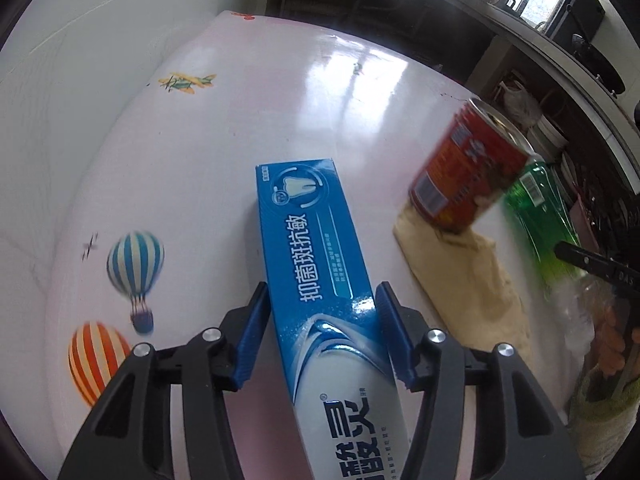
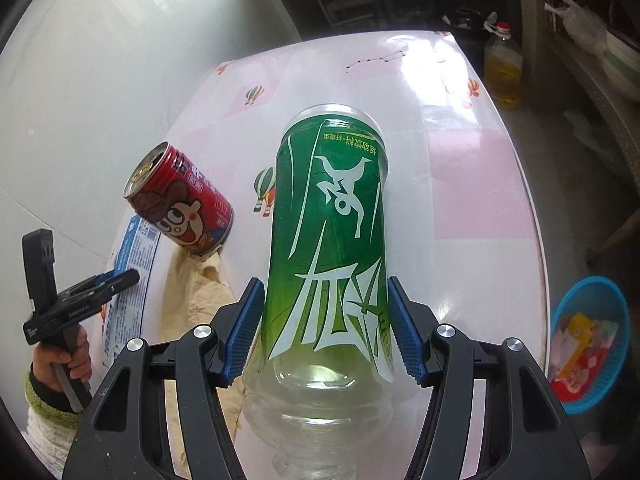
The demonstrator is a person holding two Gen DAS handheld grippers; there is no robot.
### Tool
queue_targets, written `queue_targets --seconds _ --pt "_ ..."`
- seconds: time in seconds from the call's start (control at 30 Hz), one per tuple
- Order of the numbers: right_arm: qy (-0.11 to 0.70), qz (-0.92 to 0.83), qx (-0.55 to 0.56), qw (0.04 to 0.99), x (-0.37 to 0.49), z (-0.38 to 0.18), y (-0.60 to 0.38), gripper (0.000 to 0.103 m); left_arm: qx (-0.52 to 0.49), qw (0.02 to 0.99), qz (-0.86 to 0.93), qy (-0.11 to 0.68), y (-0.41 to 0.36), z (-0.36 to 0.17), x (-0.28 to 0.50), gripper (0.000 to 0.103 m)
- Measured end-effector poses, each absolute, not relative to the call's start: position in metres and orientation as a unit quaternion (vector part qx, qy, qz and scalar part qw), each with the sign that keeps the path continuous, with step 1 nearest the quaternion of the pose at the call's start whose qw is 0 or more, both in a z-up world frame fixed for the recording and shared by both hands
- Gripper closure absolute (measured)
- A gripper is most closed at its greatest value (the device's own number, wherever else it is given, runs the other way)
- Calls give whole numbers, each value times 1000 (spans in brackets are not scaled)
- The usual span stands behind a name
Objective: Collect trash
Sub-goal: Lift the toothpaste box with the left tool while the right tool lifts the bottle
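Note:
My left gripper (image 1: 324, 332) is shut on a blue and white toothpaste box (image 1: 316, 264), which points forward over the table. My right gripper (image 2: 326, 324) is shut on a clear plastic bottle with a green label (image 2: 332, 236), its base pointing away from me. A red open can (image 2: 180, 200) stands tilted on a yellow cloth (image 2: 200, 296); the can also shows in the left wrist view (image 1: 468, 168). The left gripper with the box shows in the right wrist view (image 2: 120, 280). The green bottle shows at the right of the left wrist view (image 1: 540, 208).
The table (image 2: 460, 184) has a glossy white and pink cover with balloon prints. A blue basket (image 2: 588, 344) with wrappers sits on the floor beyond the table's right edge. A yellow oil bottle (image 2: 502, 68) stands past the far edge. Dark shelves (image 1: 560, 128) stand at the right.

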State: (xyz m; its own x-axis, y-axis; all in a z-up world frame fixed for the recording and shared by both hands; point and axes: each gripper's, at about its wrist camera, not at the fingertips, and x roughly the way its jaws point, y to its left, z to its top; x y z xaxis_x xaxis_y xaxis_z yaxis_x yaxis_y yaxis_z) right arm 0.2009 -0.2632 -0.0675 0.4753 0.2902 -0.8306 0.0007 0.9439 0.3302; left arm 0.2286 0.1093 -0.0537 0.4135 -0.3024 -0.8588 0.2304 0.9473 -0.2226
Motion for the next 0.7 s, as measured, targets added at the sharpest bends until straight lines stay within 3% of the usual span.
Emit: queue_targets --seconds 0.4,0.57,0.7 --pt "516 80 127 843 149 -66 -247 44 -48 851 -170 494 90 -57 155 50" --pt "524 87 105 841 144 -67 -238 31 -56 846 -167 503 91 -56 149 50" --pt "524 84 107 841 136 -68 -240 27 -47 850 -159 500 85 -52 146 48"
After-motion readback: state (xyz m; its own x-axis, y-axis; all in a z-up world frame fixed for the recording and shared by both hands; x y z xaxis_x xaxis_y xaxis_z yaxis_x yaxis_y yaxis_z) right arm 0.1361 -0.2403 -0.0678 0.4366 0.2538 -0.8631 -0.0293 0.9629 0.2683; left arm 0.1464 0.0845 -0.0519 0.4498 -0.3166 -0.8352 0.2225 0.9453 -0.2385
